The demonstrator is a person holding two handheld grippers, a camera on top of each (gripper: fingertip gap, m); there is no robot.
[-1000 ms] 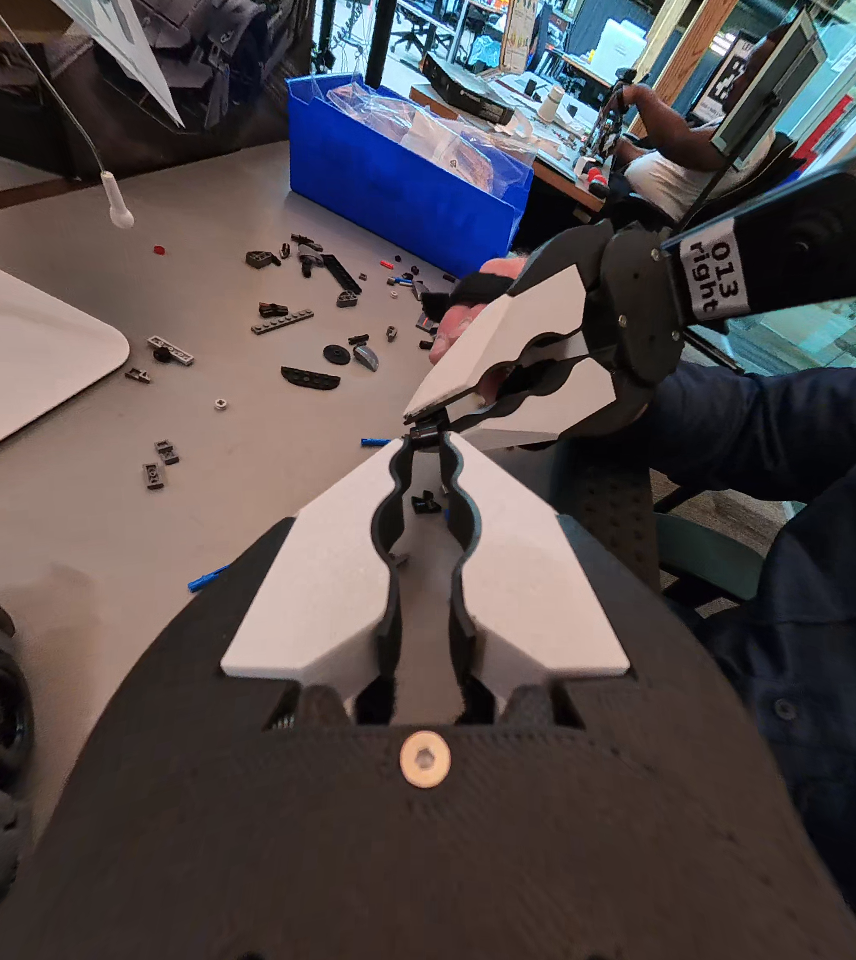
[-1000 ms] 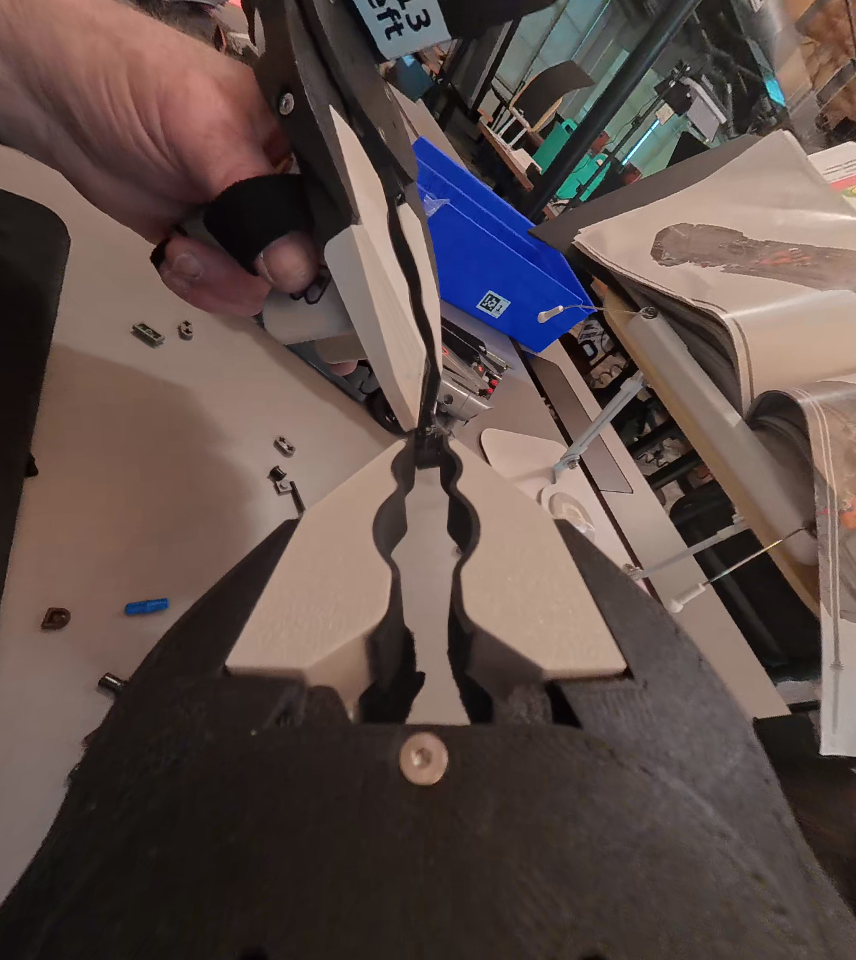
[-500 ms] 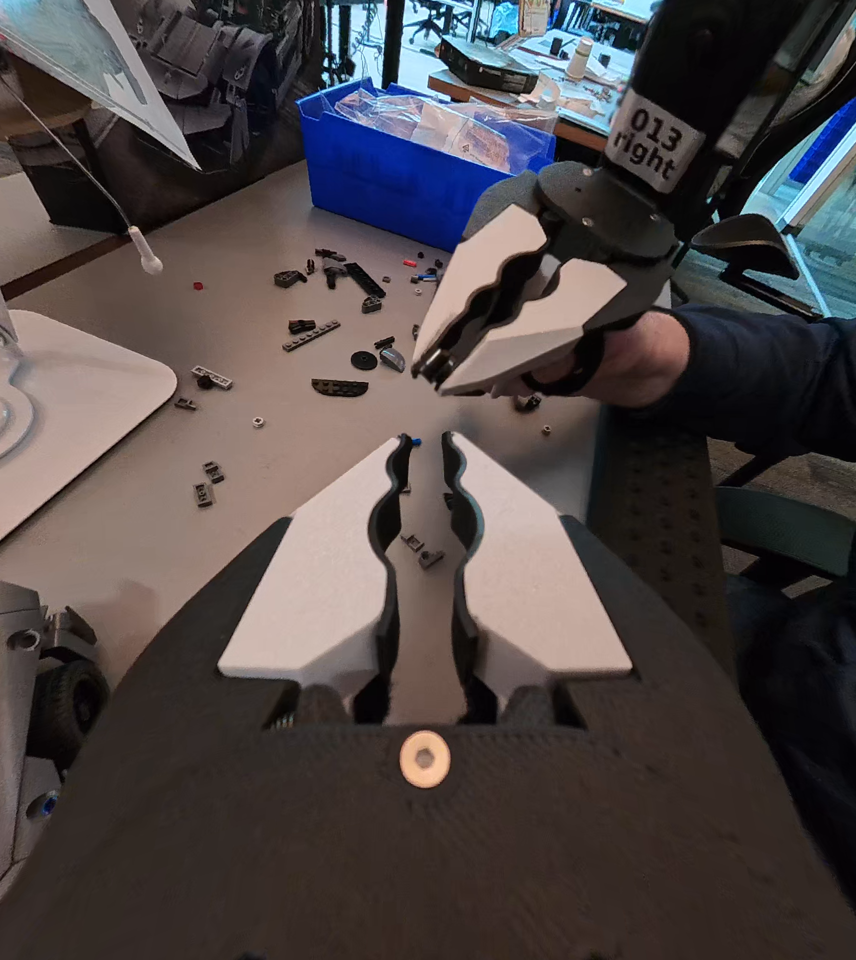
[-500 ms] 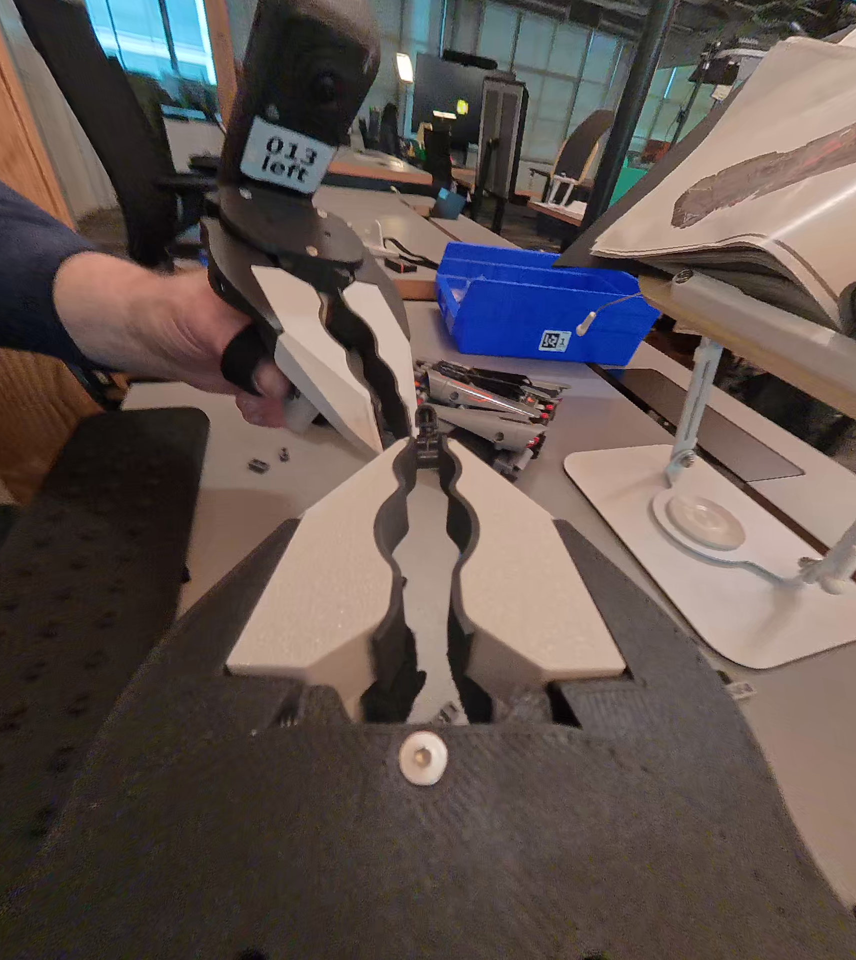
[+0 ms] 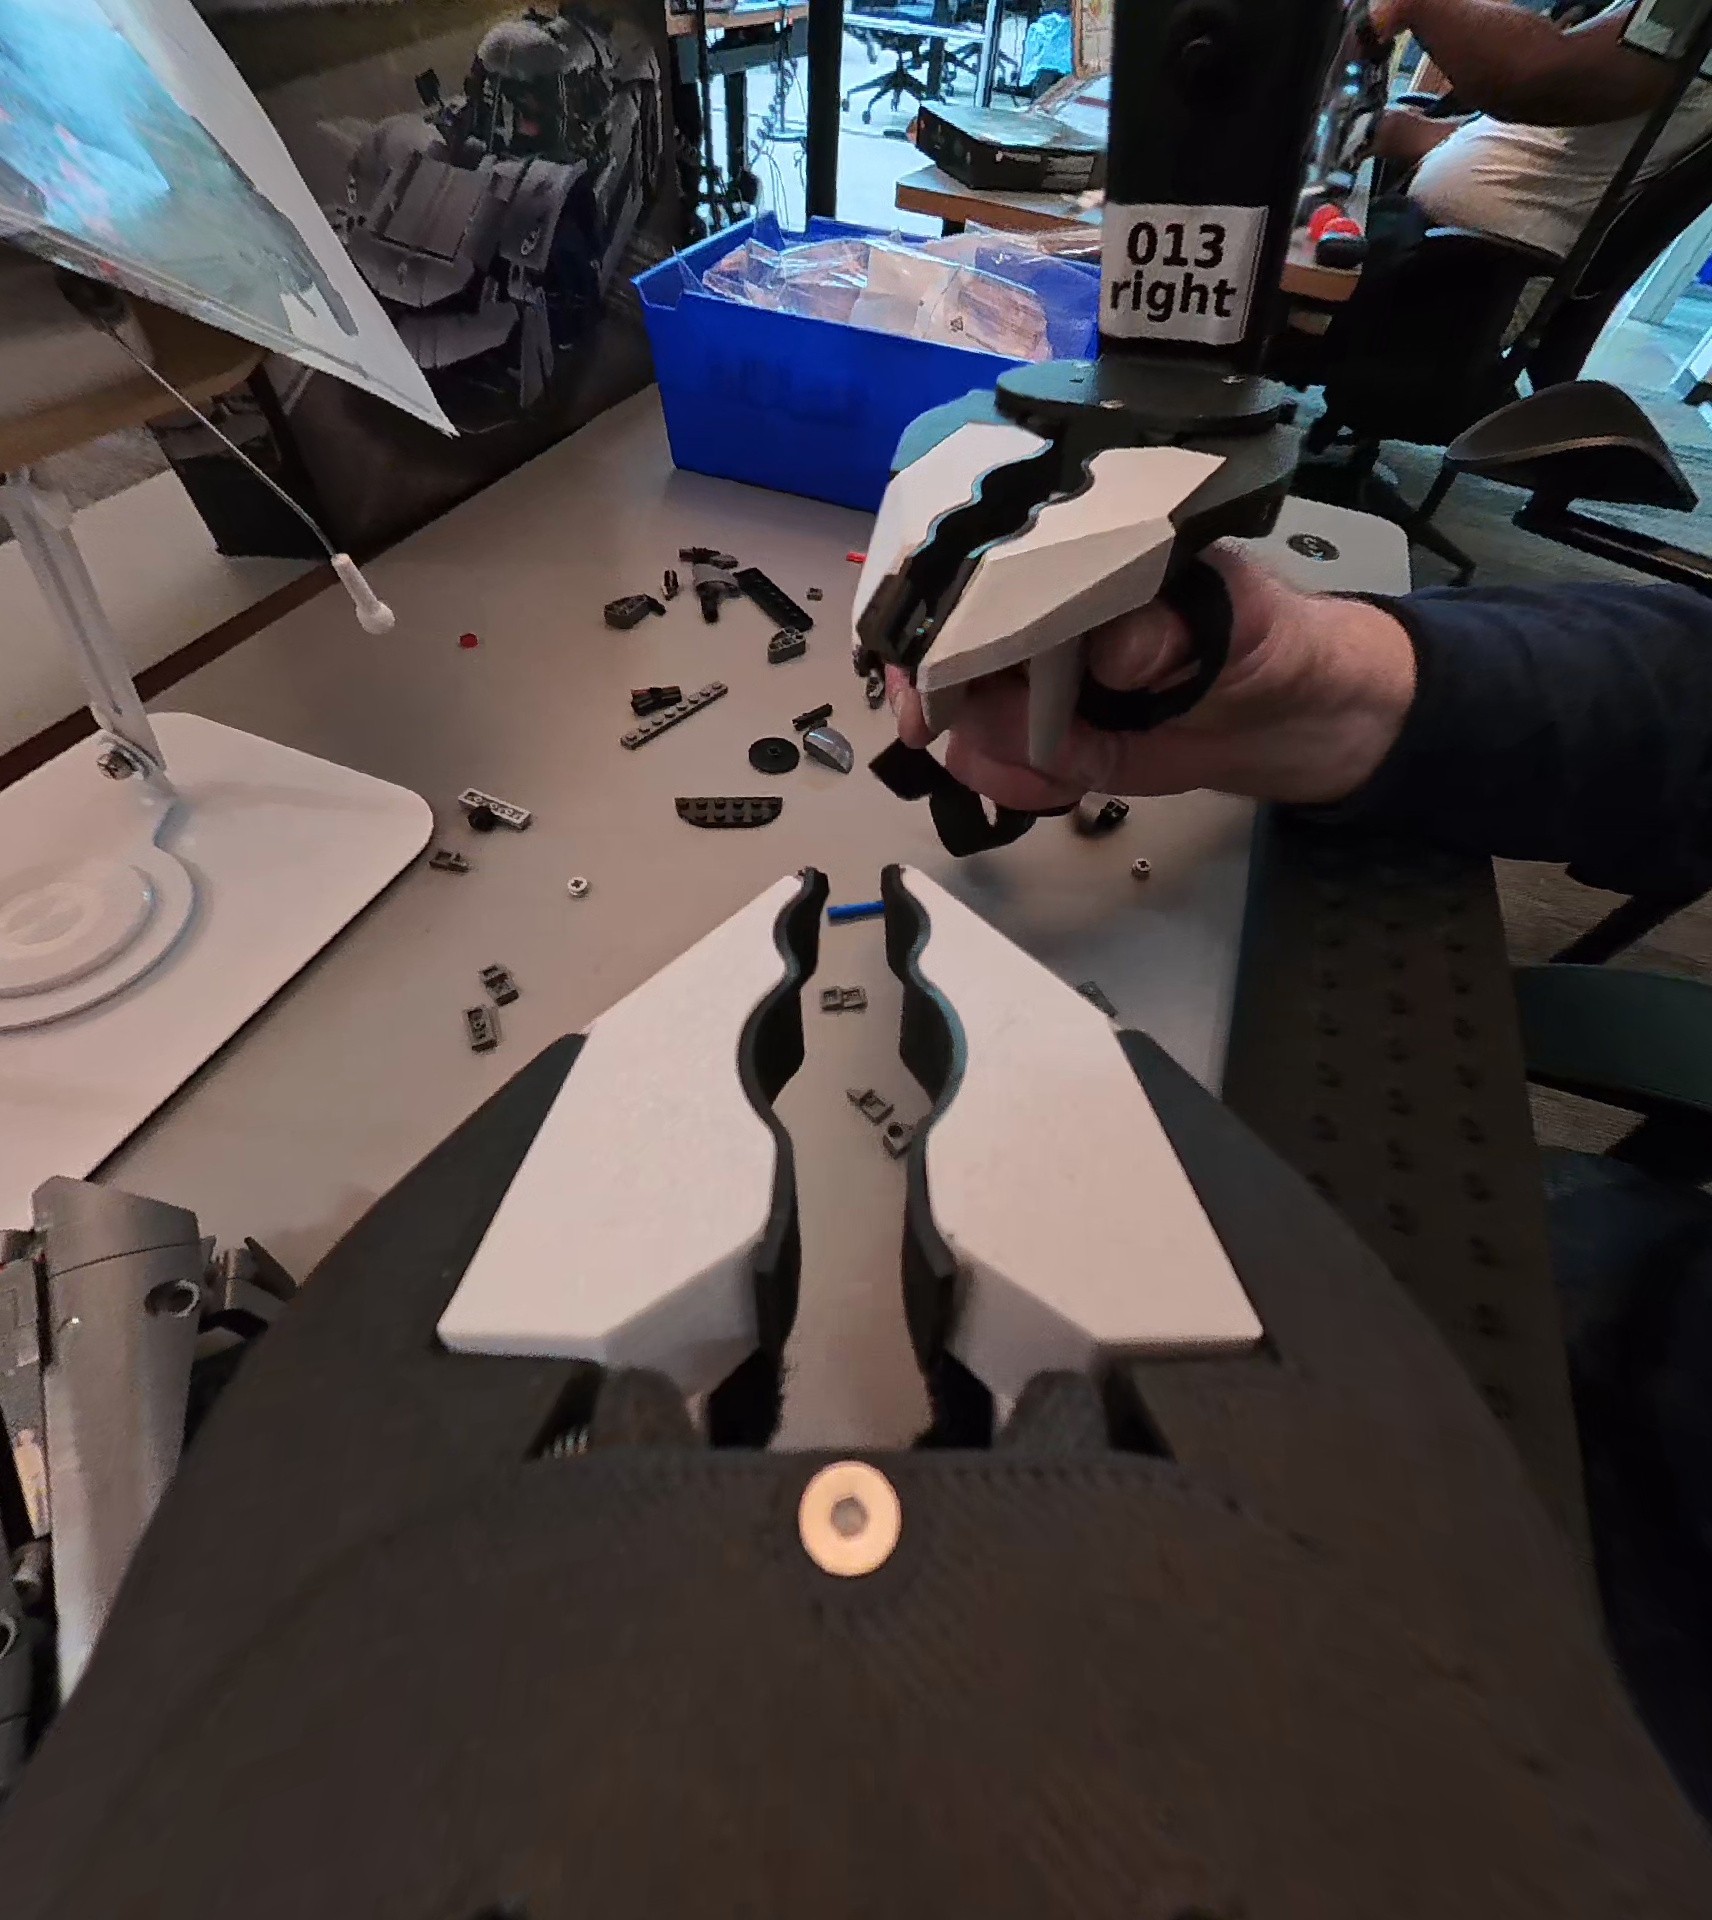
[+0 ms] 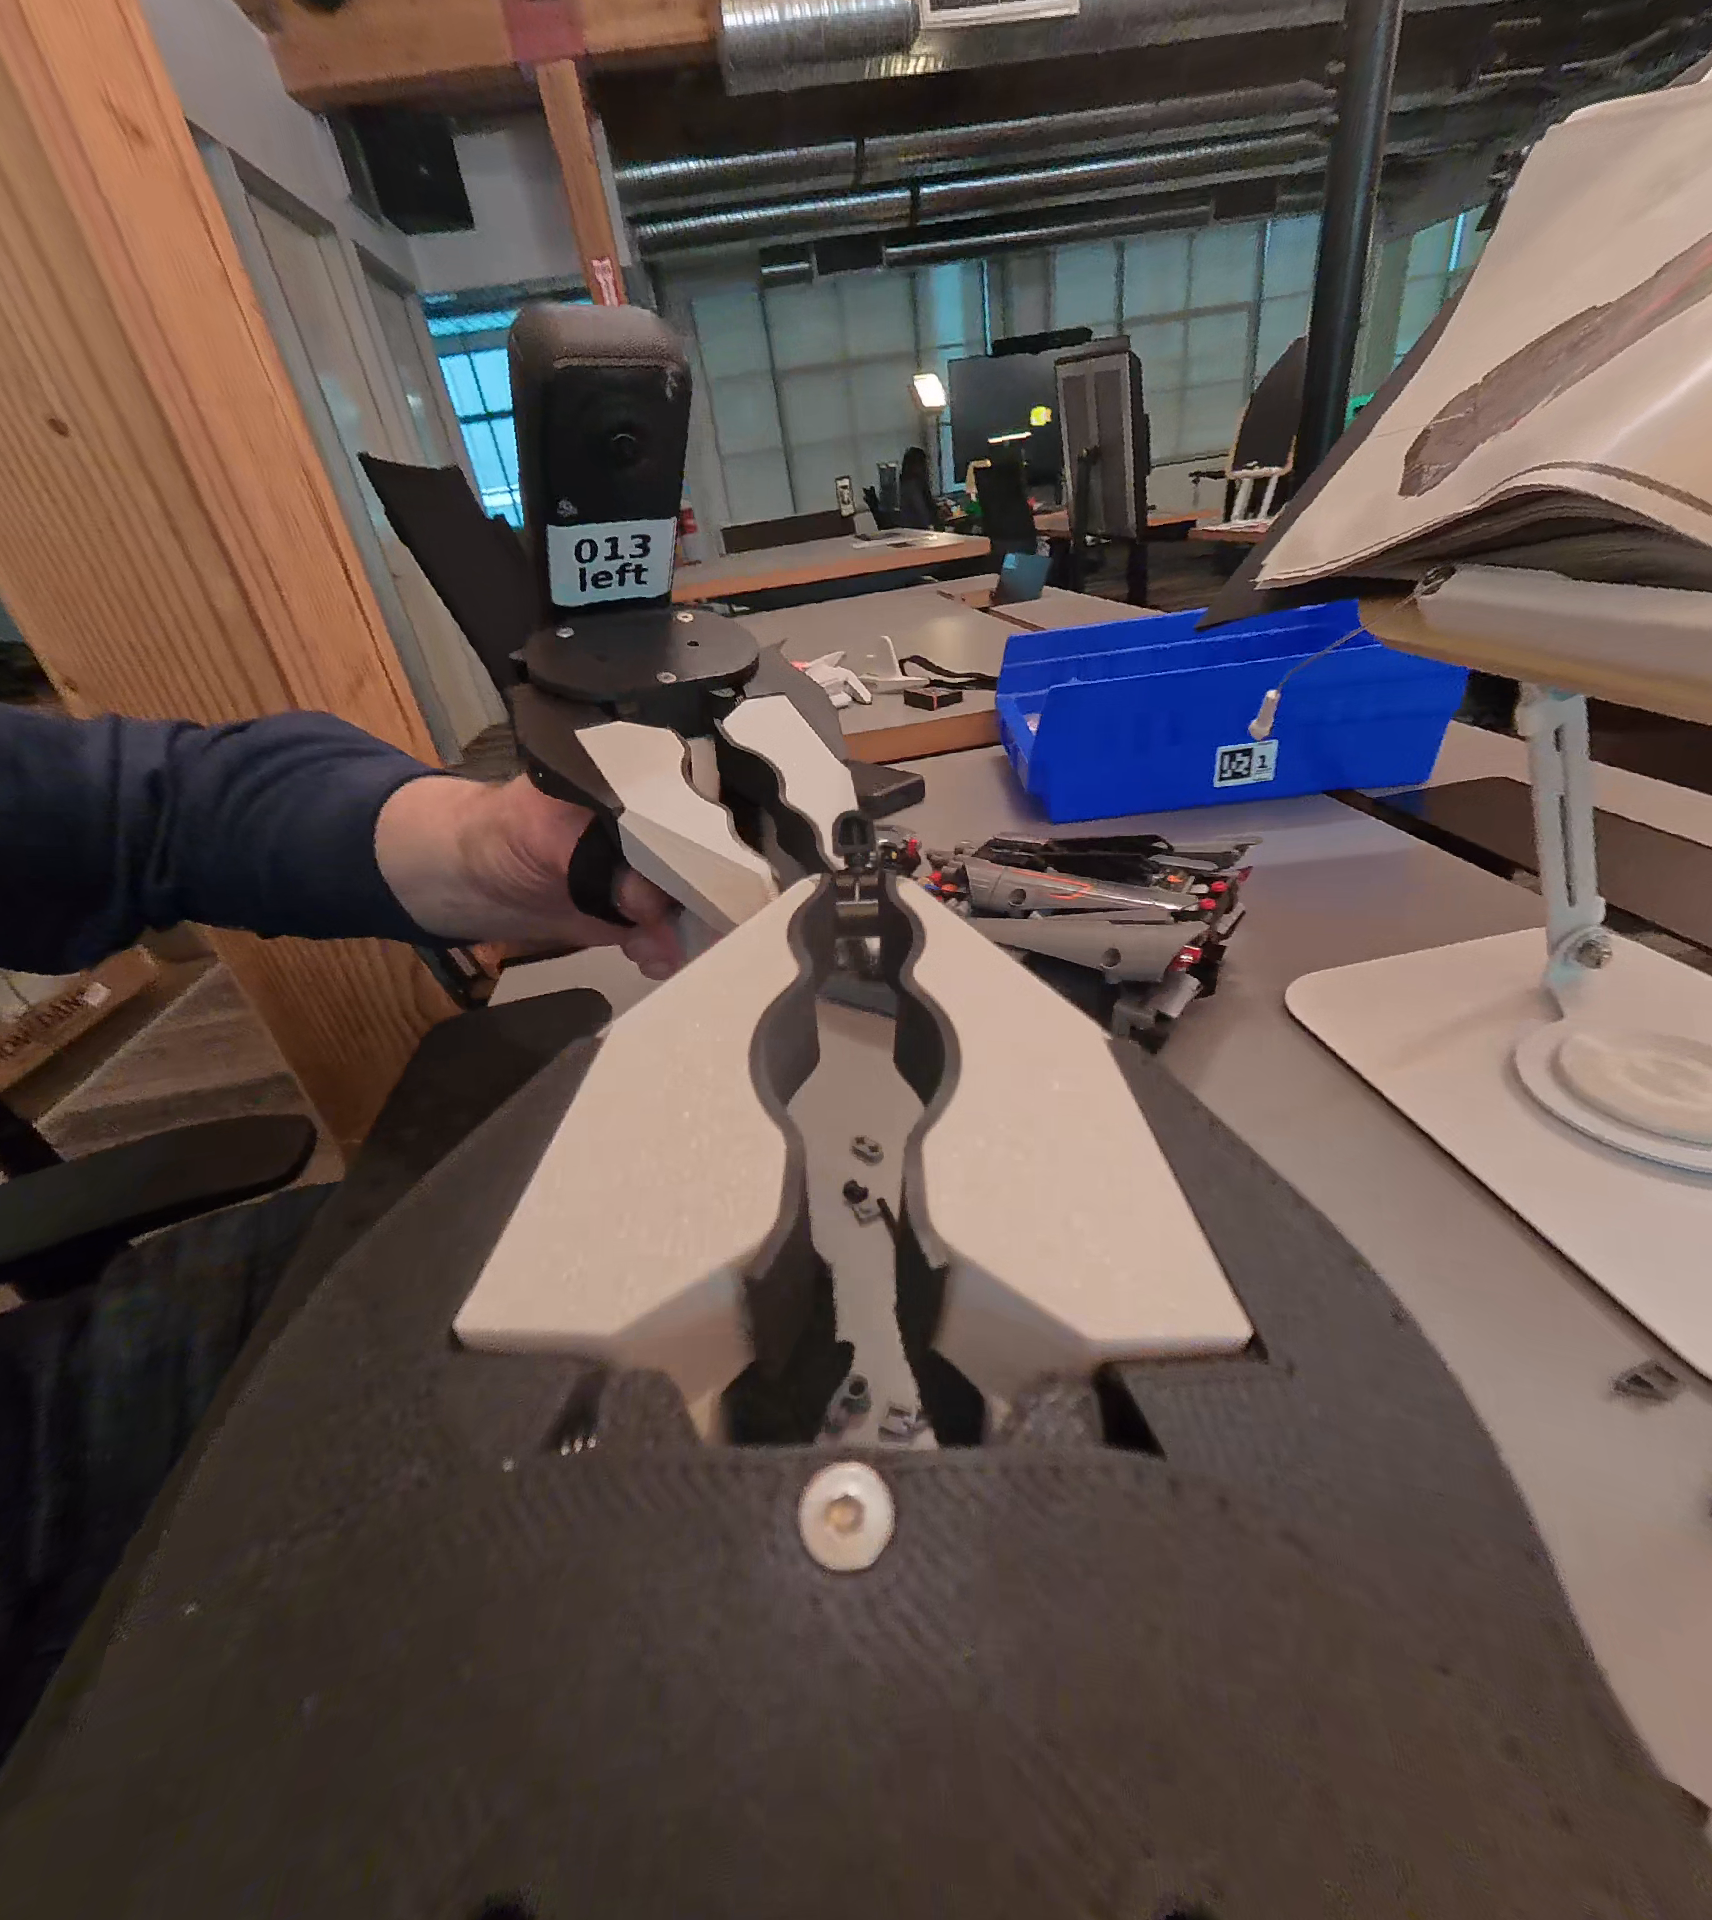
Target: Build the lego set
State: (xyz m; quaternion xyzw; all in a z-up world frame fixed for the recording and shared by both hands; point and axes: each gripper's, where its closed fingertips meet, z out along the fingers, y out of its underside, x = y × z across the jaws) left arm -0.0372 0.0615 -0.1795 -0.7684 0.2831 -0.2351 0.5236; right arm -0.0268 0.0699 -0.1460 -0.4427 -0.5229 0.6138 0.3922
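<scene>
Black, small and stacked: lego piece [image 6: 854, 883] pinched at the very tips of the right gripper [image 6: 853, 902], long axis upright, rounded end pointing up past the fingertips, lifted clear of the bench. Left gripper [image 5: 847, 883] spread and empty, held low over the near edge of the bench, above a blue pin [image 5: 850, 910] and a few tiny grey bits [image 5: 844, 1000].

Farther out, toward the middle of the bench: loose pieces [image 5: 717, 717] scattered flat, among them a studded strip and a curved dark plate. Beyond those, at the far edge, a blue bin [image 5: 790, 416] of clear bags. At the left near corner, the grey half-built model [image 6: 1091, 904], lying long and low, just beside the white base of the book stand [image 5: 156, 883].

Step in hand, by the look of it: carrying a small sub-assembly, likely toward the model. Next move probably calls for turning the piece to match its seat, steadying the model with the empty gripper, then pressing straight down without twisting.
</scene>
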